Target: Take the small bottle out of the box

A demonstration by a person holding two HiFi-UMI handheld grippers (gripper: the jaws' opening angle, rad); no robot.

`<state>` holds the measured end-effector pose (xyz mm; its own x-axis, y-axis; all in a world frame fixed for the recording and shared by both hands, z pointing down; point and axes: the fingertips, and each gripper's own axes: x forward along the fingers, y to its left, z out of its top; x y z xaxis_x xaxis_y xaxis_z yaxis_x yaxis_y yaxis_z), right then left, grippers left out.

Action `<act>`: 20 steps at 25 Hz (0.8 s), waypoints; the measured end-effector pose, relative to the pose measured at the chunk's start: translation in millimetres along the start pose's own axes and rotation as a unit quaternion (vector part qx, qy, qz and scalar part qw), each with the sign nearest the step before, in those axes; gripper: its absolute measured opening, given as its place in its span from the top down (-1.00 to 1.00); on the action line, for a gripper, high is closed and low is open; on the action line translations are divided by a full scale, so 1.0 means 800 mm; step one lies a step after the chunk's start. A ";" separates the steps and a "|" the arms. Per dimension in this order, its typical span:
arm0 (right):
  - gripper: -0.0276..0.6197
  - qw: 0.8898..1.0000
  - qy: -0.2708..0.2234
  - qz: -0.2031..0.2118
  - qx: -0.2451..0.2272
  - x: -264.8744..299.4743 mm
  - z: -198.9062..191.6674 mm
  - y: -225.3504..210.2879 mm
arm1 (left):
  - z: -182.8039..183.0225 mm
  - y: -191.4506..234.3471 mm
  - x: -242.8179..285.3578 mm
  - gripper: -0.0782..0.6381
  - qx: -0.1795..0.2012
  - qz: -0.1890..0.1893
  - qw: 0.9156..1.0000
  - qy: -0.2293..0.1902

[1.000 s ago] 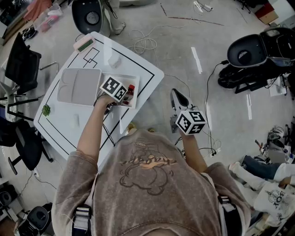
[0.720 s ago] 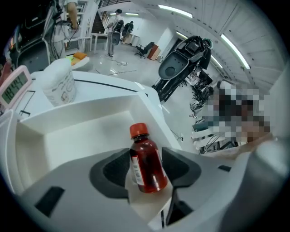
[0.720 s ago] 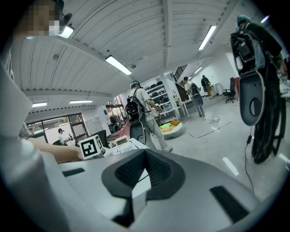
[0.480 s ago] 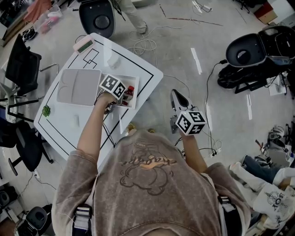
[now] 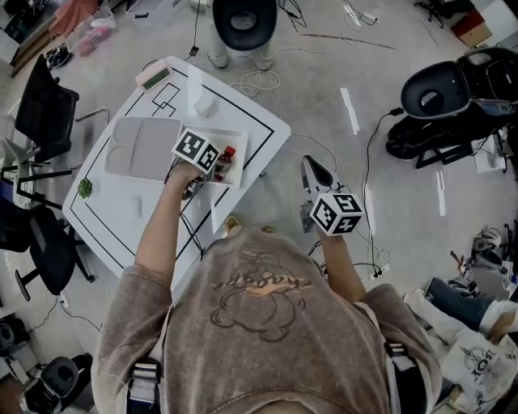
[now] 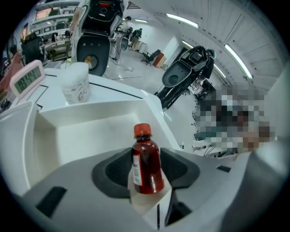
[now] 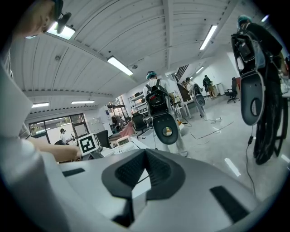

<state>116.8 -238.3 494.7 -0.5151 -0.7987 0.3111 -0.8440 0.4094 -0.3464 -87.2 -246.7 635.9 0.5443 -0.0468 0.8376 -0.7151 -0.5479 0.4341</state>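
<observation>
The small bottle (image 5: pixel 226 162) holds red liquid under a red cap and stands upright in the shallow white box (image 5: pixel 235 136) on the white table. My left gripper (image 5: pixel 219 167) reaches into the box from the near side. In the left gripper view the bottle (image 6: pixel 147 165) sits between the two dark pads (image 6: pixel 177 166). The jaws have just been closing, and both pads now lie against its sides. The box wall (image 6: pixel 90 131) rises behind it. My right gripper (image 5: pixel 312 167) hangs off the table over the floor, shut (image 7: pixel 145 153) with nothing in it.
A grey tray (image 5: pixel 144 147) lies left of the box, with a white cup (image 5: pixel 202 105) and a pink timer (image 5: pixel 154 75) beyond. A small green thing (image 5: pixel 84 187) sits near the table's left edge. A person (image 5: pixel 243 16) stands past the far corner. Chairs flank the table.
The person beyond the table has walked to the right. My left gripper has stayed at the bottle with only a slight shift. My right gripper has not moved.
</observation>
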 end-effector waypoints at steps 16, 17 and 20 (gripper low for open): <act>0.92 0.999 0.011 0.026 -0.018 -0.002 -0.006 0.021 | 0.078 -0.044 -0.144 0.21 0.070 0.082 0.962 -0.249; 0.92 0.999 0.012 0.027 -0.018 -0.003 -0.006 0.022 | 0.083 -0.052 -0.154 0.21 0.073 0.081 0.957 -0.271; 0.92 0.999 0.013 0.031 -0.019 -0.004 -0.006 0.024 | 0.095 -0.073 -0.182 0.21 0.077 0.080 0.936 -0.333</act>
<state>101.2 -225.8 491.3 -0.5702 -0.7594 0.3134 -0.8151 0.4752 -0.3314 -91.3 -271.0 463.2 0.6249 -0.6214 0.4727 -0.7671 -0.6012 0.2238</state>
